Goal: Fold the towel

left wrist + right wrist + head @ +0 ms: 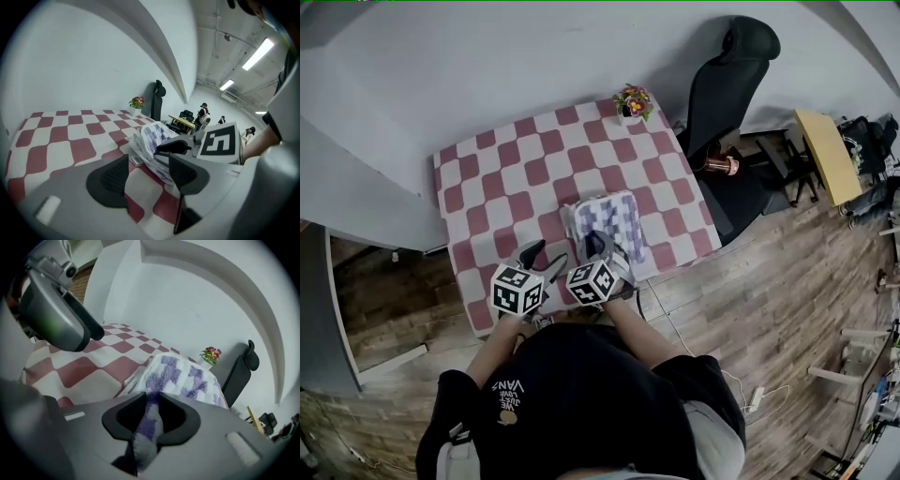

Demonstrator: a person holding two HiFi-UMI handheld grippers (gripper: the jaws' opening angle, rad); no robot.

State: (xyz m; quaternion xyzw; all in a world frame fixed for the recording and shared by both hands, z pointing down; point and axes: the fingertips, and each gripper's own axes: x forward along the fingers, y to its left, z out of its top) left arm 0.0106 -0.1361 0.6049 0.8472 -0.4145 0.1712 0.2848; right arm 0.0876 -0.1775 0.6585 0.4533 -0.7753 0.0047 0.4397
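The left gripper [147, 176] is held wide open with nothing in it, just beside the towel [614, 220], which is bunched up near the front edge of the checkered table [506, 159]. The towel's near edge is pinched tight by the right gripper [150, 416]. Probably best if that edge is lifted evenly so the layers aren't dragged. Further right, a flower pot [632, 103], an office chair [727, 75] and a wooden floor [769, 281] can be seen.

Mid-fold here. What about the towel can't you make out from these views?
- Head view: the near edge of the towel is hidden under the right gripper and its marker cube.
- Right gripper view: the jaws are shut on the towel, but they cover the fold, so the number of pinched layers can't be told.
- Left gripper view: the towel's far side is behind the right gripper's body.
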